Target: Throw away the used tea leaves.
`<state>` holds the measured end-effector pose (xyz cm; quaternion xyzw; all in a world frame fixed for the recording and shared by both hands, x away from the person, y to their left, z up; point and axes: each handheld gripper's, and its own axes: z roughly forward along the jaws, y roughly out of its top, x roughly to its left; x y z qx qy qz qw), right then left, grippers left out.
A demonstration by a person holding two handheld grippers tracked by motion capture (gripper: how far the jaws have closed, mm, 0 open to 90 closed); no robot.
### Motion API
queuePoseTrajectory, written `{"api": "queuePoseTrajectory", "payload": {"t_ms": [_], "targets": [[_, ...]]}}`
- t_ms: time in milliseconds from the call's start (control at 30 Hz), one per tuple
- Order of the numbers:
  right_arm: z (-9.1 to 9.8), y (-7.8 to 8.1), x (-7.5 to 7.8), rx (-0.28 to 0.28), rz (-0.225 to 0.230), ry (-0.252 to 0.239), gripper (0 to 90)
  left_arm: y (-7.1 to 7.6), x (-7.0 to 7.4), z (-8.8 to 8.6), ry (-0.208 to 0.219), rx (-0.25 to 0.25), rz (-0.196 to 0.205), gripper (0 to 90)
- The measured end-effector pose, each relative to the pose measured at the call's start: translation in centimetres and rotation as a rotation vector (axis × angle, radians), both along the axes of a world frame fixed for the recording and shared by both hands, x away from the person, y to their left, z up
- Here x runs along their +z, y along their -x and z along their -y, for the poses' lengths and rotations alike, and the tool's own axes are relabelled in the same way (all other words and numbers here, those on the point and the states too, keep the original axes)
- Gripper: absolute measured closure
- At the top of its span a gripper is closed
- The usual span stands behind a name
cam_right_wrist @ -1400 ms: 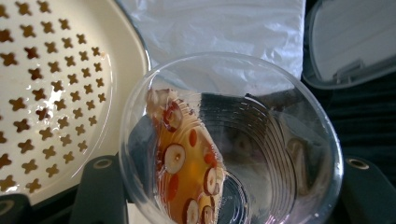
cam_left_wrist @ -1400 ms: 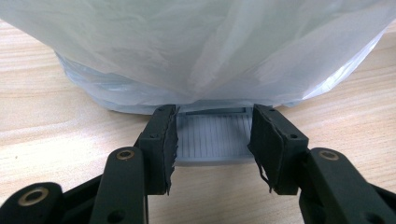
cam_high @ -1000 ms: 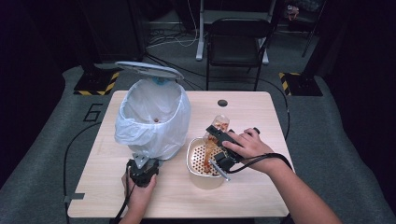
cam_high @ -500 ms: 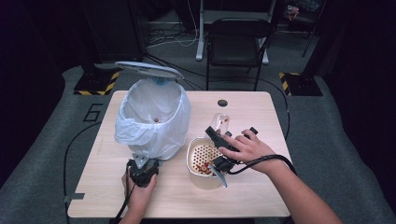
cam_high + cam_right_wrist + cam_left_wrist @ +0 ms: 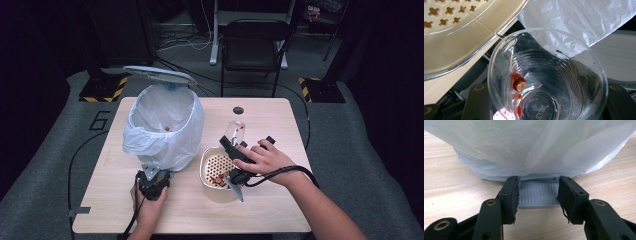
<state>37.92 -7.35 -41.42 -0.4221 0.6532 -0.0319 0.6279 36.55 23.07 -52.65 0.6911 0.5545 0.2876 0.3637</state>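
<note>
Currently the right gripper [image 5: 231,150] clamps a clear plastic cup [image 5: 546,80] beside the cream perforated bowl [image 5: 216,170]; the left gripper [image 5: 539,196] grips the bin's grey ribbed pedal [image 5: 537,195].

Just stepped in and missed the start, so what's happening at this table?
A person works with a hand-held gripper in each hand. The right hand-held gripper grips a clear plastic cup, tipped on its side over a cream perforated strainer bowl on the wooden table. A few red food bits cling inside the cup; more lie in the bowl. The left hand-held gripper clamps the grey ribbed pedal of a bin lined with a white plastic bag, its lid open.
</note>
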Motion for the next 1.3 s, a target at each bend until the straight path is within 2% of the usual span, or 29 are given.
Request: {"api": "queuePoseTrajectory", "payload": {"t_ms": [200,233,267,300,333,633,667,700,767,833,867,933,1133,1300], "targets": [[-0.2,0.2,-0.2,0.011,0.008,0.008,38.2,0.0,0.0,0.0,0.0,0.0,0.0,51.4],[-0.1,0.2,-0.4,0.004,0.003,-0.033,38.2,0.0,0.0,0.0,0.0,0.0,0.0,51.4],[-0.1,0.2,-0.5,0.011,-0.001,-0.037,38.2,0.0,0.0,0.0,-0.001,0.0,0.0,51.3],[-0.2,0.3,-0.2,0.019,0.01,0.009,38.2,0.0,0.0,0.0,0.0,0.0,0.0,51.4],[-0.2,0.3,-0.2,0.017,0.017,0.025,38.2,0.0,0.0,0.0,0.0,0.0,0.0,51.4],[-0.4,0.5,-0.1,0.028,0.017,0.019,38.1,0.0,0.0,0.0,-0.001,-0.001,0.0,51.3],[-0.4,0.5,0.0,0.03,0.015,0.018,38.1,0.0,0.0,0.0,-0.001,0.0,0.0,51.3],[-0.3,0.5,-0.3,0.025,0.01,-0.036,38.1,0.0,0.0,0.0,-0.001,0.0,0.0,51.4],[-0.4,0.6,-0.2,0.022,-0.003,-0.051,38.1,0.0,0.0,0.0,-0.002,-0.001,0.001,51.4],[-0.6,0.6,0.4,0.032,-0.006,-0.002,38.0,0.0,0.0,0.0,-0.003,-0.001,0.001,51.4],[-0.6,0.7,0.6,0.032,-0.008,-0.001,38.0,0.0,0.0,0.0,-0.003,0.0,0.001,51.4],[-0.6,0.7,0.7,0.036,-0.015,-0.014,38.0,0.0,0.0,0.0,-0.003,-0.001,0.001,51.3],[-0.8,0.8,0.8,0.044,-0.026,-0.008,38.0,0.0,0.0,0.0,-0.004,-0.001,0.001,51.3],[-0.9,0.8,1.1,0.05,-0.052,-0.033,37.9,0.0,0.0,0.0,-0.003,-0.001,0.001,51.4]]}}
